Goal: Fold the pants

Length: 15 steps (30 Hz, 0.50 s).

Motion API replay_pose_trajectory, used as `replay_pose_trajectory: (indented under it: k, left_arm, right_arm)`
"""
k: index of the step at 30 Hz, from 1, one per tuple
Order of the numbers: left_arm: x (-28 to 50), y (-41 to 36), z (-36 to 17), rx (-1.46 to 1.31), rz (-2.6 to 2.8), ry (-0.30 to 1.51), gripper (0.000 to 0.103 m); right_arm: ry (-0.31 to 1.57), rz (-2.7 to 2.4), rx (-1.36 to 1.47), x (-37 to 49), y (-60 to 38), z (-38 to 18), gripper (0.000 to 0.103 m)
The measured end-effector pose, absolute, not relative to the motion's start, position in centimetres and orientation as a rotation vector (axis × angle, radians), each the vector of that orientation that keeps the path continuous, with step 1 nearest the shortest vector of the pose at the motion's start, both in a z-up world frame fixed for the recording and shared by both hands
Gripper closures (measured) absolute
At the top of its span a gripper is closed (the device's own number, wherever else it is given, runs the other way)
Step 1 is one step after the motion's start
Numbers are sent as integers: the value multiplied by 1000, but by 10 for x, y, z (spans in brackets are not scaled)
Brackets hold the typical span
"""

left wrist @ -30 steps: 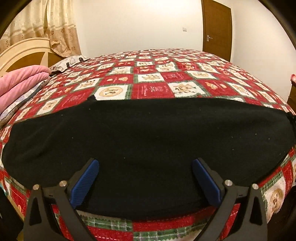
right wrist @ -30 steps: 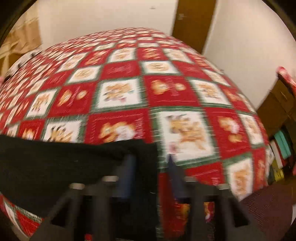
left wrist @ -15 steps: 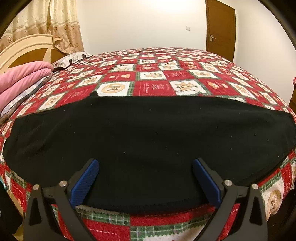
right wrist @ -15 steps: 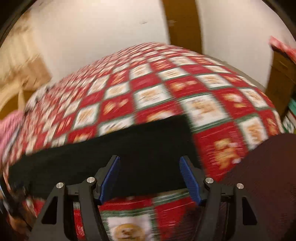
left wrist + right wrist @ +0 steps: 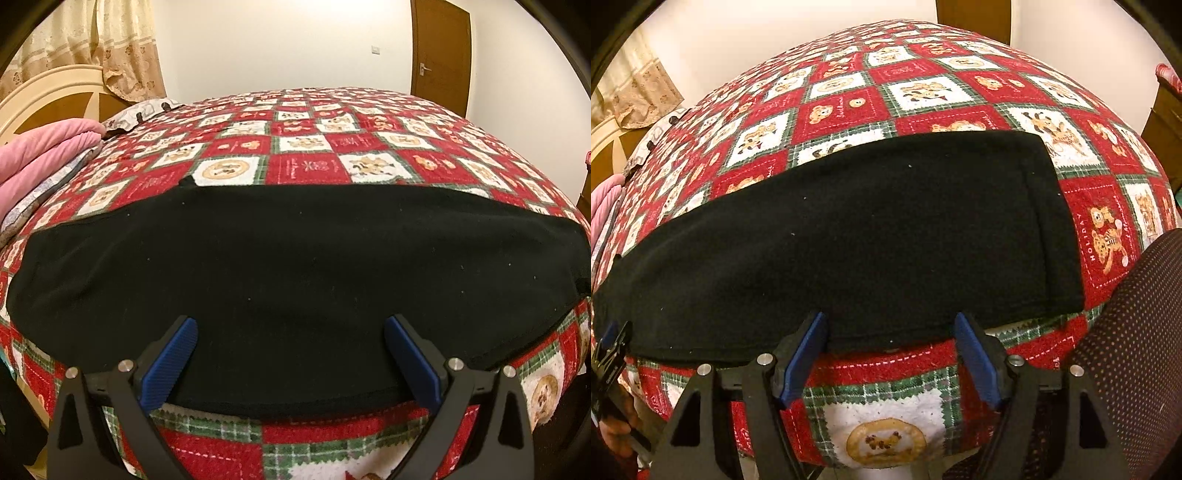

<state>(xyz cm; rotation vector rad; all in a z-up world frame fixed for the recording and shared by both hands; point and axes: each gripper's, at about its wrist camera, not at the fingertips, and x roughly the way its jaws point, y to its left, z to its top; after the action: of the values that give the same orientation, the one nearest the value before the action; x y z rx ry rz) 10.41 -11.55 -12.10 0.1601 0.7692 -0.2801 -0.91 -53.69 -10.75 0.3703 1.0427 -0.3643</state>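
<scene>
Black pants (image 5: 295,251) lie flat in a long strip across the red patchwork bedspread (image 5: 306,166), close to the bed's near edge. My left gripper (image 5: 290,325) stands open above their near edge, blue pads wide apart, nothing pinched. In the right wrist view the pants (image 5: 871,229) end in a stitched hem at the right. My right gripper (image 5: 889,319) hovers at their near edge with its jaws opening; the cloth edge runs between the fingertips, but the pads do not press on it. The left gripper (image 5: 609,343) shows at the far left of that view.
A pink blanket (image 5: 40,155), a pillow (image 5: 140,114) and a cream headboard (image 5: 48,96) are at the left end of the bed. A brown door (image 5: 439,55) stands behind. Dark dotted fabric (image 5: 1137,332) fills the lower right, and wooden furniture (image 5: 1167,114) stands beside the bed.
The right gripper has moved from the pants' hem corner to their near edge and sunk a little, its jaws spreading wider. The left gripper has stayed put.
</scene>
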Motion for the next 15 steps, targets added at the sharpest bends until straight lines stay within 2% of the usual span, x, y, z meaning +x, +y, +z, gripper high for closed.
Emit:
replay_pose_trajectory:
  k: [11,15]
  left_arm:
    - [97,-108,-108,239,-267,750,0]
    - [97,-92,-96,243,-222,663,0]
  right_arm:
    - [1008,-420,400,-13,-531,-106,22]
    - [798,-428,494,-40,-551,-76,22]
